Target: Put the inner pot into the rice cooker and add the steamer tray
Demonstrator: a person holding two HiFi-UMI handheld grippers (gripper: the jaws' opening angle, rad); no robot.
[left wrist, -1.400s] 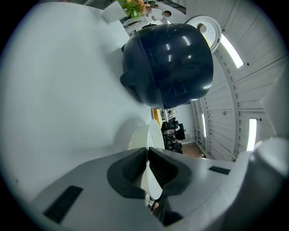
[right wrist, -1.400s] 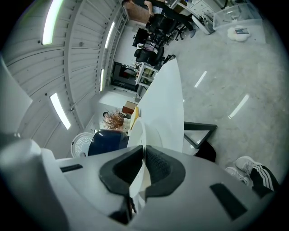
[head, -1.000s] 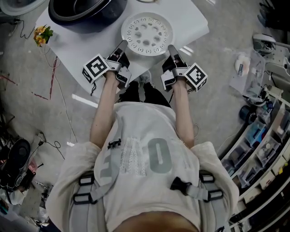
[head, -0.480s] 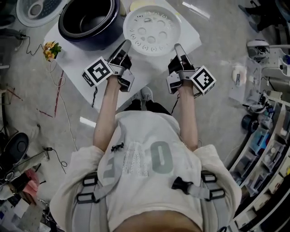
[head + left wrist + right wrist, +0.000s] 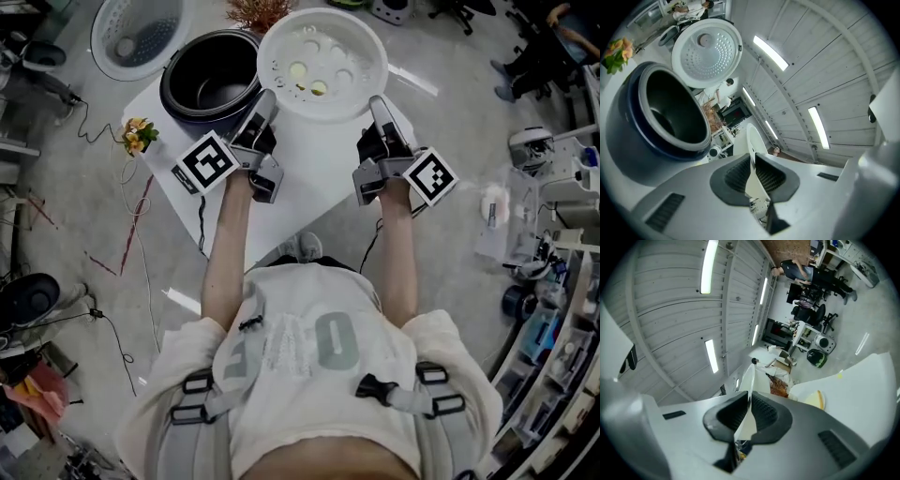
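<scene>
The white perforated steamer tray [image 5: 322, 61] hangs in the air above the white table [image 5: 309, 178]. My left gripper [image 5: 265, 101] is shut on its left rim and my right gripper [image 5: 377, 105] on its right rim. In the left gripper view the thin tray rim [image 5: 754, 140] runs between the ribbed pads [image 5: 738, 176] of my left gripper [image 5: 753, 174]. In the right gripper view the tray rim [image 5: 746, 378] is likewise pinched by my right gripper [image 5: 747, 416]. The dark blue rice cooker [image 5: 211, 86] stands just left of the tray, with its lid [image 5: 141, 37] swung open and its dark inside [image 5: 675, 110] showing.
A small bunch of flowers [image 5: 139, 134] lies at the table's left corner, beside the cooker. A yellowish plate [image 5: 813, 399] sits on the table under the tray. Cables trail over the floor on the left. Shelves of clutter [image 5: 562, 328] line the right side.
Both grippers have lifted the steamer tray off the table, and it now hangs level with the cooker's top. The cooker and its open lid have come fully into the head view.
</scene>
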